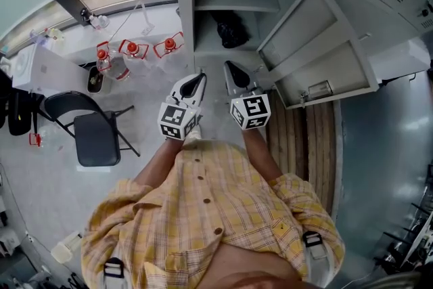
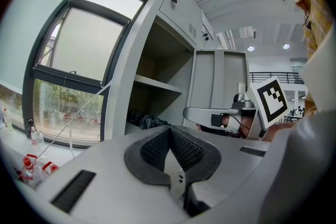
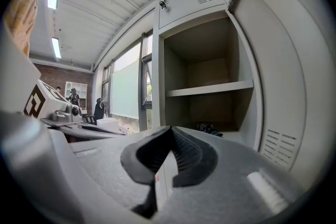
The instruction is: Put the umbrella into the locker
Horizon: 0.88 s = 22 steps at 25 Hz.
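Head view: left gripper [image 1: 199, 78] and right gripper [image 1: 229, 68] clenched, empty, before the open locker [image 1: 184, 10]
Both jaw pairs meet pad to pad on nothing; the umbrella [image 1: 231, 30], a dark bundle, lies inside the locker below the shelf board, apart from both; placement looks done; draw both grippers straight back clear of the door [image 1: 318, 44]; swing it shut without catching the umbrella.
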Each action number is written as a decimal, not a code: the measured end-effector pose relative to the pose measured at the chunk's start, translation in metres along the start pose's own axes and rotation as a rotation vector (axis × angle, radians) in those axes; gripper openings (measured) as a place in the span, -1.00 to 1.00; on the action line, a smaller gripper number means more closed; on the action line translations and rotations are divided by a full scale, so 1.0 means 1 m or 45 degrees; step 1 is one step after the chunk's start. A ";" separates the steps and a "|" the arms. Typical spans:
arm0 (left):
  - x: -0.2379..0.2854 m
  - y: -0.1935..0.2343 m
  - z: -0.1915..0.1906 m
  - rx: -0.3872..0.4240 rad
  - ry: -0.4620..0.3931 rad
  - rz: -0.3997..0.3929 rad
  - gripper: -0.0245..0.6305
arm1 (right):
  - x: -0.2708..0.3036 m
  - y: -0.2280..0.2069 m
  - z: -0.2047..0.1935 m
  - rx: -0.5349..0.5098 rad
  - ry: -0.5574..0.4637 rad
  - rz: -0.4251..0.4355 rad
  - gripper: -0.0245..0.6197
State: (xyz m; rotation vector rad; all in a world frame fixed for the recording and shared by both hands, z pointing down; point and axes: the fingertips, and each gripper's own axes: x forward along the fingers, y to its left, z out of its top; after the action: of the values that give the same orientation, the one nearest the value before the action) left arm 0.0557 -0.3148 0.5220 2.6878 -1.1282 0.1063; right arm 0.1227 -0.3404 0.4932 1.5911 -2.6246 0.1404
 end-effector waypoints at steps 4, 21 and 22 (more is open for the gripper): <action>-0.001 -0.002 0.001 0.007 -0.001 0.001 -0.91 | -0.004 0.004 -0.002 0.001 -0.001 0.007 -0.93; -0.006 -0.003 -0.004 0.021 0.006 -0.010 -0.91 | -0.020 0.013 -0.016 0.043 0.020 0.030 -0.93; -0.006 -0.003 -0.004 0.018 0.007 -0.008 -0.91 | -0.020 0.013 -0.016 0.042 0.022 0.033 -0.93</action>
State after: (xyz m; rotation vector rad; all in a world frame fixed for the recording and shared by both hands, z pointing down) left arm 0.0535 -0.3082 0.5246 2.7017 -1.1221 0.1211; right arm 0.1207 -0.3147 0.5067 1.5591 -2.6438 0.1988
